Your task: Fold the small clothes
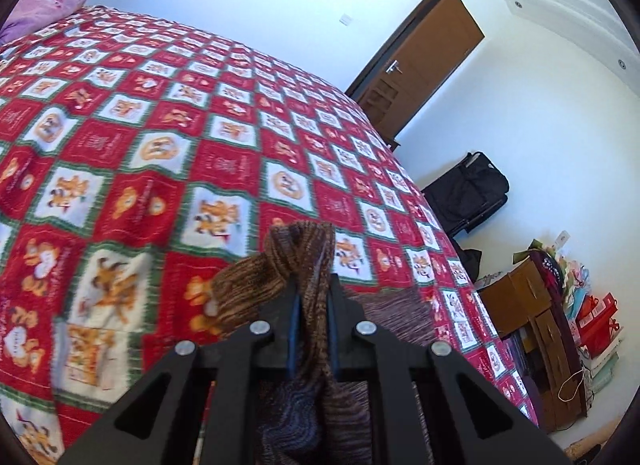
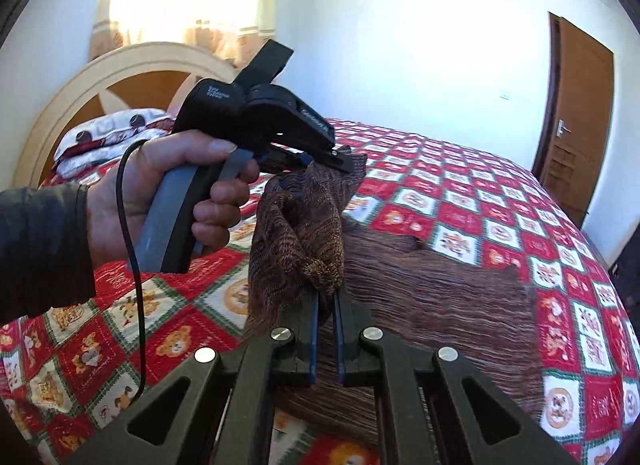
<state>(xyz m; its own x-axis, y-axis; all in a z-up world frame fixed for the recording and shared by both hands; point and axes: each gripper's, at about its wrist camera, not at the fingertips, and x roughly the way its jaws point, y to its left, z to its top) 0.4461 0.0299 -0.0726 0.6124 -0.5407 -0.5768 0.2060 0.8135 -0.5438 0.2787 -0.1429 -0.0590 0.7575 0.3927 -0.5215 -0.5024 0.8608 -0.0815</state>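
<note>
Right wrist: both hand-held grippers pinch brown knit garment (image 2: 420,297); gripper lettering illegible

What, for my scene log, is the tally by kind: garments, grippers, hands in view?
brown knit garment: 1
grippers, both shut on it: 2 (left gripper, right gripper)
left hand: 1
Total: 4
</note>
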